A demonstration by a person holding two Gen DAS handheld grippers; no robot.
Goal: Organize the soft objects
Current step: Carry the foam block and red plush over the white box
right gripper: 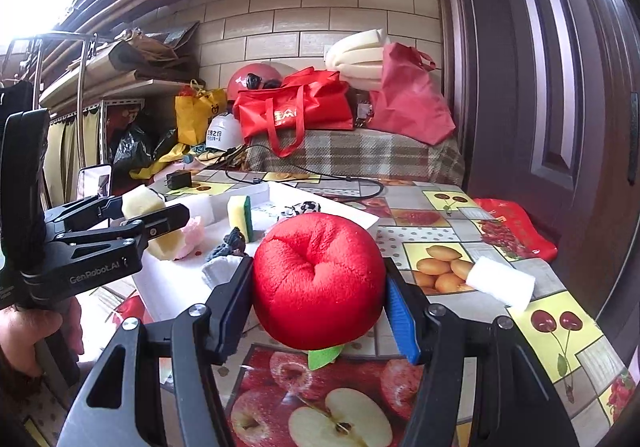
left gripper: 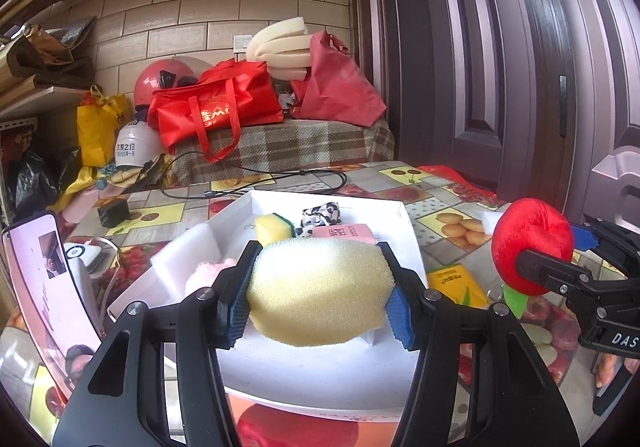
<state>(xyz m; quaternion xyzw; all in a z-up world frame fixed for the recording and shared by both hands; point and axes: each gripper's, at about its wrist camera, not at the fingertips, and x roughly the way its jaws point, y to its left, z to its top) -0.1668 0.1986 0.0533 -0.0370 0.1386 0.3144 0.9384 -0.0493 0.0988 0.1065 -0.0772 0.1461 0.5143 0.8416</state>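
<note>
My left gripper (left gripper: 318,293) is shut on a pale yellow sponge (left gripper: 320,291) and holds it above the white tray (left gripper: 408,235). In the right wrist view the left gripper (right gripper: 156,223) shows at left with the sponge (right gripper: 140,203). My right gripper (right gripper: 320,291) is shut on a red plush apple (right gripper: 318,279) with a green leaf, held above the table right of the tray (right gripper: 360,219). The apple (left gripper: 532,245) also shows at right in the left wrist view. The tray holds a yellow-green scrub sponge (left gripper: 274,229), a black-and-white cloth (left gripper: 320,217), a pink pack (left gripper: 344,235), a white foam block (left gripper: 188,251) and a pink fluffy thing (left gripper: 208,275).
A white foam roll (right gripper: 500,283) lies on the fruit-pattern tablecloth at right. A yellow packet (left gripper: 456,283) lies beside the tray. A phone (left gripper: 44,287) stands at left. A black cable (left gripper: 280,183) and charger (left gripper: 114,213) lie behind the tray. Red bags (left gripper: 216,107) sit on a plaid bench. A door (left gripper: 520,67) is at right.
</note>
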